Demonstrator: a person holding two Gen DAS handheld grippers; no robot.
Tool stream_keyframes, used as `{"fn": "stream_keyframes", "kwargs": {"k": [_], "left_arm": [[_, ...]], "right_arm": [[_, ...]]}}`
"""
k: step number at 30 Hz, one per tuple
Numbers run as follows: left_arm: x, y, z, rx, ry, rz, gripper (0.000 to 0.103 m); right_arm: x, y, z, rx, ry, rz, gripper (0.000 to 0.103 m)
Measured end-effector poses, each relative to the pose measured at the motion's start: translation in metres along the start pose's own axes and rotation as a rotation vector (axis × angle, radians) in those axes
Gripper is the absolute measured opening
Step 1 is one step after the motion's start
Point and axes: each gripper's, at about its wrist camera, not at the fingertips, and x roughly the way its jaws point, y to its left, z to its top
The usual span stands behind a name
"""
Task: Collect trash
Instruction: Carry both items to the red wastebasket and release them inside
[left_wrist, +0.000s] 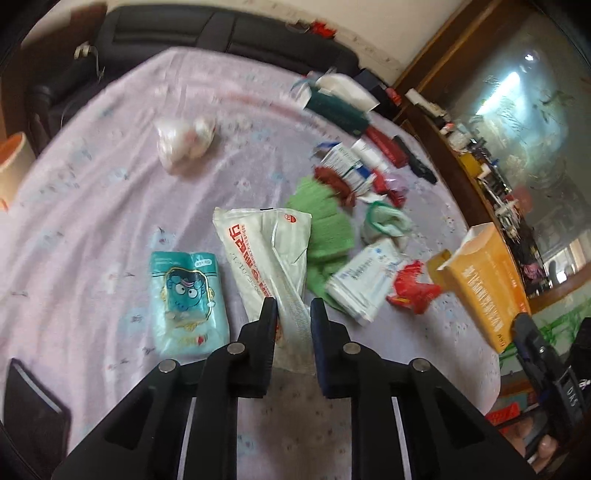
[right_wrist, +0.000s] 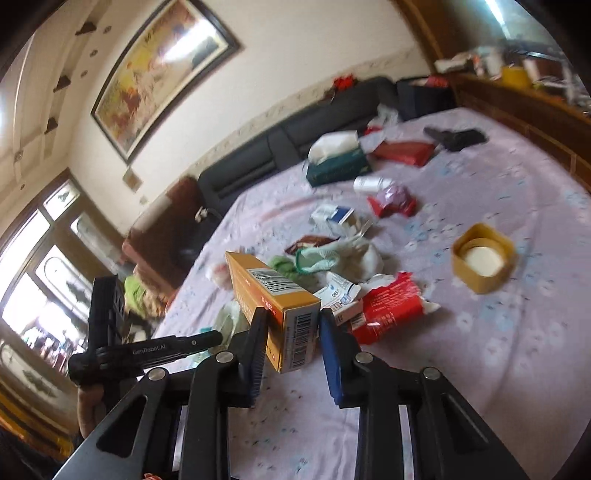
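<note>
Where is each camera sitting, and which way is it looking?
Left wrist: sits on the left tongs, looking down at the bed; they pinch a white wrapper; the right tongs show at the edge.
Right wrist: sits on the right tongs, looking across the bed toward a painting; they hold an orange box; the left tongs show.
Both see the orange box and green tissue box.
</note>
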Motion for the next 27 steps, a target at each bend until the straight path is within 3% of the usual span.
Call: {"fn": "stream_keyframes", "kwargs": {"k": [10, 27], "left_arm": [[-0.081, -0.072, -0.040, 0.215, -0.144, -0.088, 0.017], [-0.160, -0.165, -0.109, 0.474, -0.282, -0.233, 0.017]], "right_arm": [[-0.130, 0.035, -0.029, 0.017, -0.264, -0.137, 0.029], [-0.300, 0.067, -0.096, 0.027, -0.530, -0.328, 0.029]]}}
